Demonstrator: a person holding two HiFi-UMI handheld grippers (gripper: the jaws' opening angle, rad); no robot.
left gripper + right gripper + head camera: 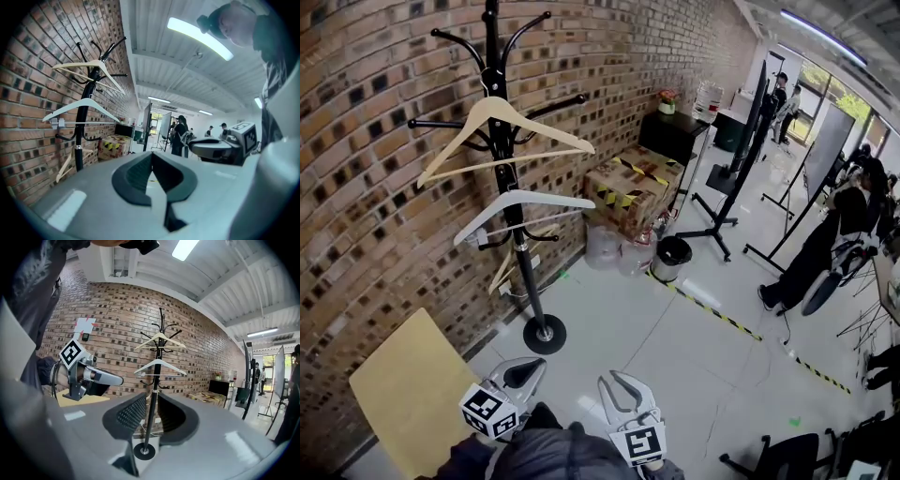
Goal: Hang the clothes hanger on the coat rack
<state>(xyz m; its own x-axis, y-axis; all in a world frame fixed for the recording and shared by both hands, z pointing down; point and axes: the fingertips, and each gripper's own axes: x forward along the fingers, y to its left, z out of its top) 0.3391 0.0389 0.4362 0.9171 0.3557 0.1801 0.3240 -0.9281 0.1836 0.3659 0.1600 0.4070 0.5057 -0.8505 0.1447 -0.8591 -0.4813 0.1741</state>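
**Both grippers empty; hangers on coat rack**

The left gripper (151, 157) is sitting fully closed, its dark pads meeting at the tips with nothing between them. The right gripper (151, 409) is holding its jaws partly apart and is gripping nothing; only the distant pole is showing through the gap. Both are pointing roughly level toward the coat rack (531, 281) and standing well apart from it, side by side at the lower edge of the head view.

The black coat rack is standing upright on its round base (545, 334), just beside the brick wall (356, 187). Three hangers are hanging on it:

- A pale wooden clothes hanger (542, 124) is resting on the upper arms.
- A white hanger (487, 217) is hanging below it.
- A third wooden hanger (506, 267) is hanging lowest, tilted against the pole.

Cardboard boxes with striped tape (628, 187) are sitting further along the wall.
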